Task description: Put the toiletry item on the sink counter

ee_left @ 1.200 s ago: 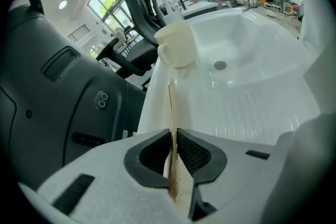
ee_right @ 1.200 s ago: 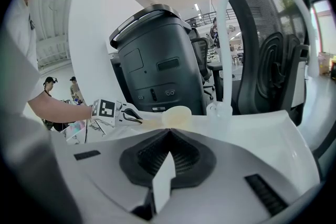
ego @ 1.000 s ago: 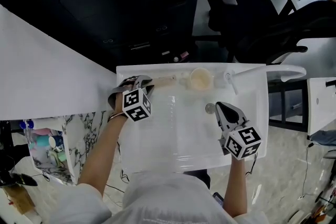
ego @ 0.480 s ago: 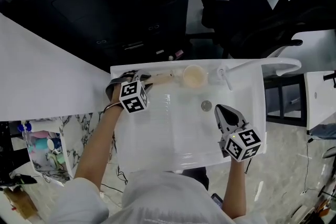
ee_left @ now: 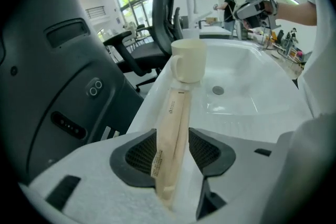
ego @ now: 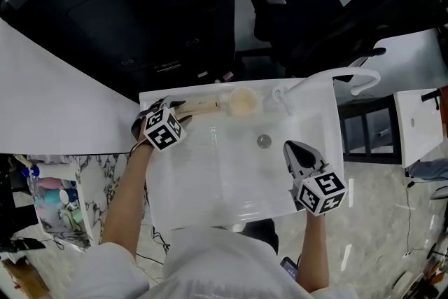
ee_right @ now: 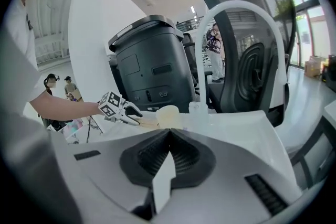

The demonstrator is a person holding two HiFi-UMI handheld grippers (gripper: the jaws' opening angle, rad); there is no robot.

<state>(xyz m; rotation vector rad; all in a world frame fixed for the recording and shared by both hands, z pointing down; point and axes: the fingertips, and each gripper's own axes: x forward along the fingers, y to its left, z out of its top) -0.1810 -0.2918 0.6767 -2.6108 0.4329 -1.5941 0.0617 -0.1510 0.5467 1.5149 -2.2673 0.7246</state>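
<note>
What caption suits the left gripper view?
Left gripper, jaws just opened, straddles the toiletry item lying on the sink counter by a cup.

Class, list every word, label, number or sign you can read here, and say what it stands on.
Tan packet: two small lines of print, too small to read.
Marker cubes: black-and-white square patterns only, no letters.
Nothing else carries readable text.

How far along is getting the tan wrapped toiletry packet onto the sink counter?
Nearly done: the long tan paper-wrapped packet lies on the white sink counter beside the cream cup. The left gripper has just been opening its jaws, packet loose between them. Left: back that gripper away.
</note>
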